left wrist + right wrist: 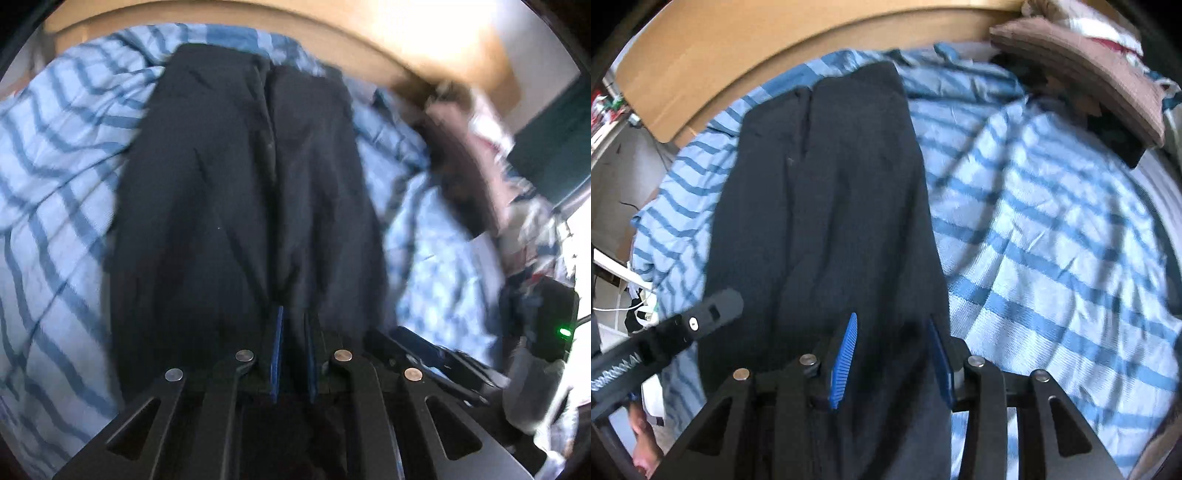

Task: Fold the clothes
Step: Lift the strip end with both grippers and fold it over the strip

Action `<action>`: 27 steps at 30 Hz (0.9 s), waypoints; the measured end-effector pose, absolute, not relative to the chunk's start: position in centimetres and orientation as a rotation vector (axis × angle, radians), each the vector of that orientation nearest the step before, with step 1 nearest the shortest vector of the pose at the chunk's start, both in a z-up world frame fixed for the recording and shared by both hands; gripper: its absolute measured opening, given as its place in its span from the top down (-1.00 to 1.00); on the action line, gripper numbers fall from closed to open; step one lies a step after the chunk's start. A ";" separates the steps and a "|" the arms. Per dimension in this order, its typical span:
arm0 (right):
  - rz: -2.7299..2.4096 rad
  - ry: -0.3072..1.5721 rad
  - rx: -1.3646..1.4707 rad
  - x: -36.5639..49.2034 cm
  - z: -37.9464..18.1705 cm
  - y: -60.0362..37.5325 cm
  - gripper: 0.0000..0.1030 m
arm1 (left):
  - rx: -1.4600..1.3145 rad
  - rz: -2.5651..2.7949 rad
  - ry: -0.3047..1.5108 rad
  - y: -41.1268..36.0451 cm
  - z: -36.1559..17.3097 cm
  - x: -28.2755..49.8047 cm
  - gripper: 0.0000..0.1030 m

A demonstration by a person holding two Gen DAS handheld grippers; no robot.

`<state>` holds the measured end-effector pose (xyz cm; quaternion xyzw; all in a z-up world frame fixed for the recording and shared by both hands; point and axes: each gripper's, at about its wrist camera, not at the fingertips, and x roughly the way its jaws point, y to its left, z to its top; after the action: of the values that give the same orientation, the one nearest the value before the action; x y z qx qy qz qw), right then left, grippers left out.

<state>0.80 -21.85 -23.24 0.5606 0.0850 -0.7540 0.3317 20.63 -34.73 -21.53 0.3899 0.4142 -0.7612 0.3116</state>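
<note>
Dark navy trousers [236,192] lie lengthwise on a bed, legs side by side and stretching away from both cameras. In the left wrist view my left gripper [294,314] is shut on the near end of the trousers, with cloth pinched between its blue pads [276,354]. In the right wrist view the same trousers [842,192] run between the fingers of my right gripper [892,319]. Its blue pads [846,354] stand wide apart, open, with the dark cloth lying in the gap. The left gripper's black finger [716,310] shows at the left of that view.
A blue-and-white striped bedspread [1052,240] covers the bed. A wooden headboard [738,51] curves along the far side. A folded brown blanket [1082,70] and patterned pillows sit at the far right. A black device with a green light [563,332] stands at the right.
</note>
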 end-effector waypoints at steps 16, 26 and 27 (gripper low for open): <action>-1.976 0.346 1.365 2.9 -24.5 -22.3 0.02 | 0.978 -1.971 1.171 -34.6 -22.8 21.5 0.78; -1.972 0.276 1.252 0.3 -19.0 -25.7 0.10 | 0.906 -2.039 1.063 -39.3 -18.7 21.2 0.78; -1.967 0.276 1.260 -0.4 -19.2 -26.4 0.10 | 0.921 -2.051 1.032 -39.7 -19.0 20.5 0.78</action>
<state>-0.36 -26.42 -19.21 0.4946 0.1085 -0.7718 0.3845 20.50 -39.72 -18.97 0.3516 0.3942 -0.7833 0.3277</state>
